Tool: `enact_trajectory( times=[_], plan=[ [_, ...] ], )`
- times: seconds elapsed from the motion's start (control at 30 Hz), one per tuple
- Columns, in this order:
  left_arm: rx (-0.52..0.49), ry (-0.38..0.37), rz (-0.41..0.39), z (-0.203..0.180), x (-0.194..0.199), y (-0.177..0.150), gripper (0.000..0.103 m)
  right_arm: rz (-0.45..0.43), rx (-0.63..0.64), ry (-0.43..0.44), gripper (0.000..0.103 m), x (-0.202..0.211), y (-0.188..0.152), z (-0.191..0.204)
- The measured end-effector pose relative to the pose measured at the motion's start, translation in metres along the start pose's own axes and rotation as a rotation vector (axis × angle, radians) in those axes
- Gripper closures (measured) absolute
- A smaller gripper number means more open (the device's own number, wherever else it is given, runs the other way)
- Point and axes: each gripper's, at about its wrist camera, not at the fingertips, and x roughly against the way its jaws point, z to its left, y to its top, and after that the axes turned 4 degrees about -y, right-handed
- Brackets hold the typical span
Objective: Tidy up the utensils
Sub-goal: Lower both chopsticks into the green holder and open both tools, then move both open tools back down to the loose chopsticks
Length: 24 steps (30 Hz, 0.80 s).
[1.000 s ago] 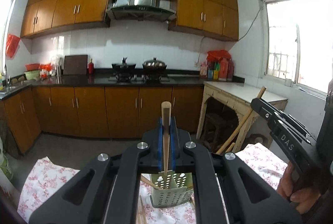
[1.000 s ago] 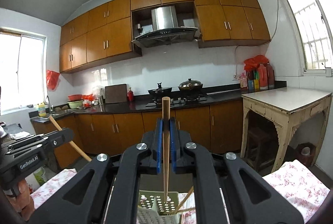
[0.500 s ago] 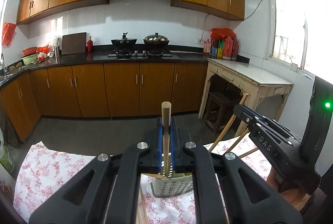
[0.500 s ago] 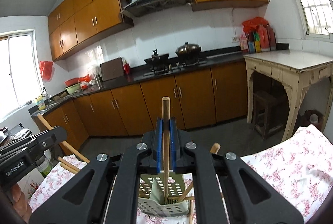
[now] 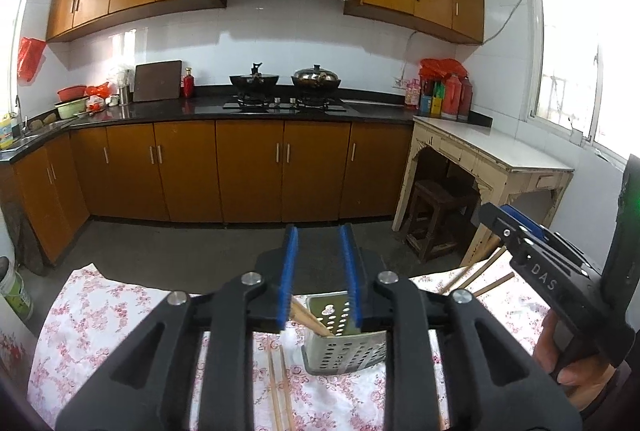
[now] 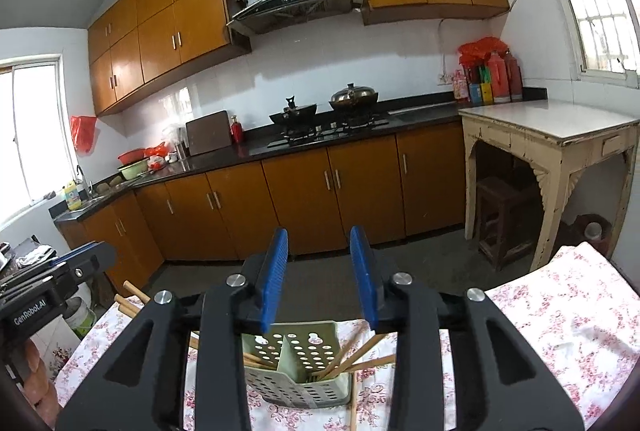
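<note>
Below both tongs: green perforated caddy (image 6: 298,371) standing on the floral-cloth worktop (image 6: 560,319), two compartments with a divider between.

Left tongs (image 5: 319,281): my blue pads stand apart, nothing between them; they hover just above the caddy's left compartment.

Right tongs (image 6: 319,281): pads likewise apart and empty, over the caddy's rim.

Chopsticks in caddy (image 6: 360,353): several wooden sticks sit in the compartments, leaning outward at a slant, tips down. Those on the right fan toward my right side; others (image 5: 310,317) lean left.

Loose chopsticks (image 5: 280,387): a pair lies flat on the worktop in front of the caddy, toward me, under my left tongs. Long axis runs roughly toward and away from me, near parallel to the left fingers.

Judgement, next move: the loose pair is the likely remaining work. It lies below and slightly left of the left tongs, so my left hand is nearer. With the sticks running along the finger line, the pads would close across their width without turning the wrist.

Risk: two sticks touching side by side may roll apart when pinched.
</note>
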Motion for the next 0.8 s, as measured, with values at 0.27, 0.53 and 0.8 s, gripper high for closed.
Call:
enact_trajectory(
  times=[0.27,0.53,0.8],
  plan=[
    [0.019,0.014,-0.043,0.014,0.055,-0.017,0.069,-0.048,0.046,-0.038,0.069,0.048,-0.005,-0.008],
    [0.021,0.088,0.012,0.041,0.088,-0.094,0.057,0.050,0.054,-0.104,0.069,0.080,-0.068,-0.049],
    [0.100,0.092,0.202,0.075,0.043,-0.180,0.056,0.323,0.027,-0.143,0.069,0.036,-0.155,-0.073]
  ],
)
